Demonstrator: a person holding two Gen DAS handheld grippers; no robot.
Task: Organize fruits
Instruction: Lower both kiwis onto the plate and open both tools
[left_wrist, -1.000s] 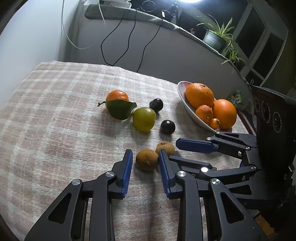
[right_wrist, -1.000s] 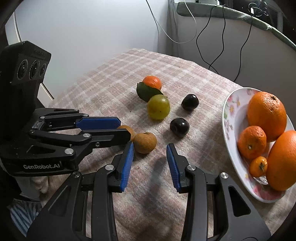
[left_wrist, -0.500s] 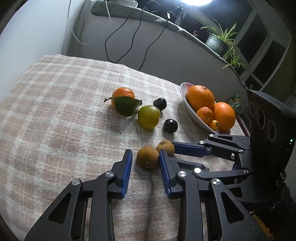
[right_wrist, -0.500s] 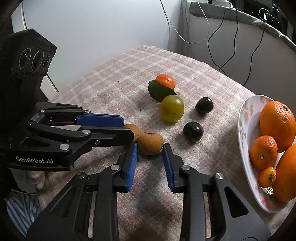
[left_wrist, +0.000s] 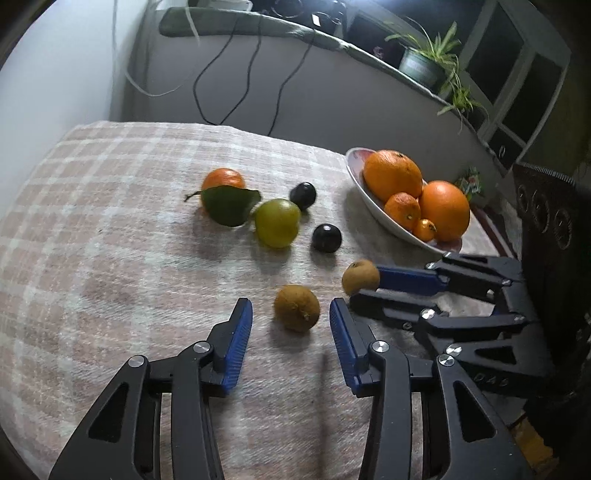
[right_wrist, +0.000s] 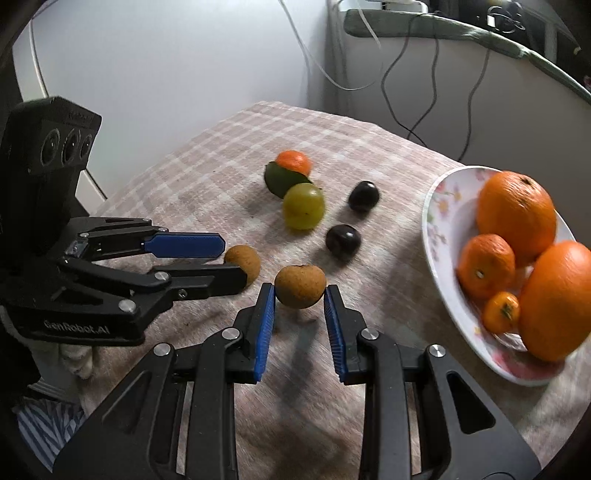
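Two small brown fruits lie near the front of the checked cloth. My right gripper (right_wrist: 299, 295) is shut on one brown fruit (right_wrist: 300, 285), which also shows in the left wrist view (left_wrist: 360, 277) at the tips of the right gripper (left_wrist: 364, 286). My left gripper (left_wrist: 291, 314) is open around the other brown fruit (left_wrist: 296, 307), not touching it; it also shows in the right wrist view (right_wrist: 243, 260). Farther back lie a green fruit (left_wrist: 277, 222), two dark plums (left_wrist: 326, 238) (left_wrist: 303, 195) and a tangerine with a leaf (left_wrist: 223, 180).
A white flowered plate (right_wrist: 439, 236) at the right holds two big oranges (right_wrist: 515, 212) and two smaller ones. A grey wall with hanging cables (left_wrist: 255, 66) stands behind the table. A potted plant (left_wrist: 424, 62) sits on the ledge.
My right gripper has closed on its brown fruit and drawn it slightly apart from the other one. My left gripper has opened wider around the other brown fruit.
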